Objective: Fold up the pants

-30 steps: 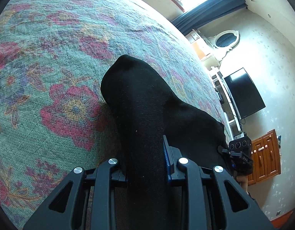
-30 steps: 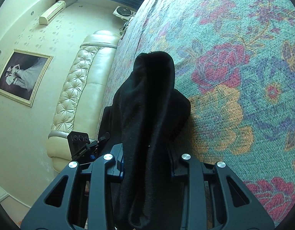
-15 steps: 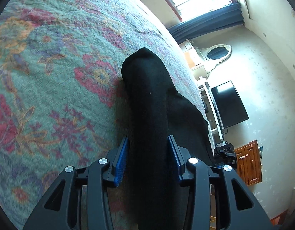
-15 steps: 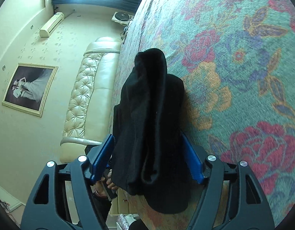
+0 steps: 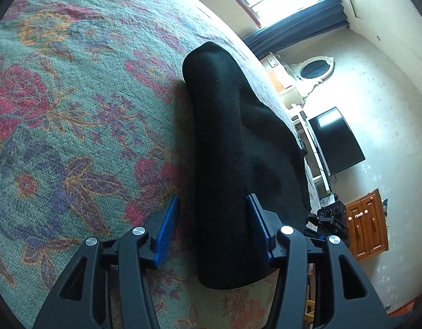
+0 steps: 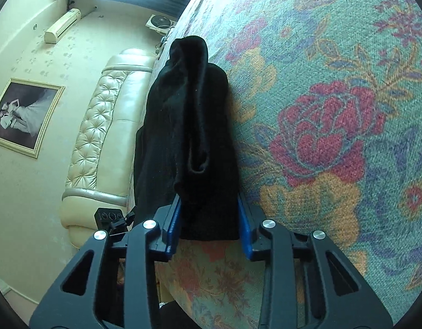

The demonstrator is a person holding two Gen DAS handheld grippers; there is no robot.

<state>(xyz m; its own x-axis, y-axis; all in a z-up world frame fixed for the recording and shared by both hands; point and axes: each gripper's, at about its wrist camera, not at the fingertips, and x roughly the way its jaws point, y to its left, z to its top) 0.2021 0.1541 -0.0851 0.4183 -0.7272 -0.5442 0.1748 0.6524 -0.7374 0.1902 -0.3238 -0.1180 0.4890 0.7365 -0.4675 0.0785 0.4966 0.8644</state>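
Left tool [image 5: 211, 230] just widened, left pad clear of the pants [image 5: 224, 164] on the bed [image 5: 73, 109]; right tool [image 6: 208, 222] just closed, clamping pants [image 6: 189, 126] at frame centre.

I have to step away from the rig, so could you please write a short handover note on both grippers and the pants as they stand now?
Left gripper: open, jaws just opening; the black pants run between them, with one pad clear of the cloth.
Right gripper: jaws just closed; the pads appear to press on the pants' near end.
Pants: a long, bunched strip lying on the floral bedspread.
Done: they look folded into a narrow band.
Left: probably fold once more and smooth flat.
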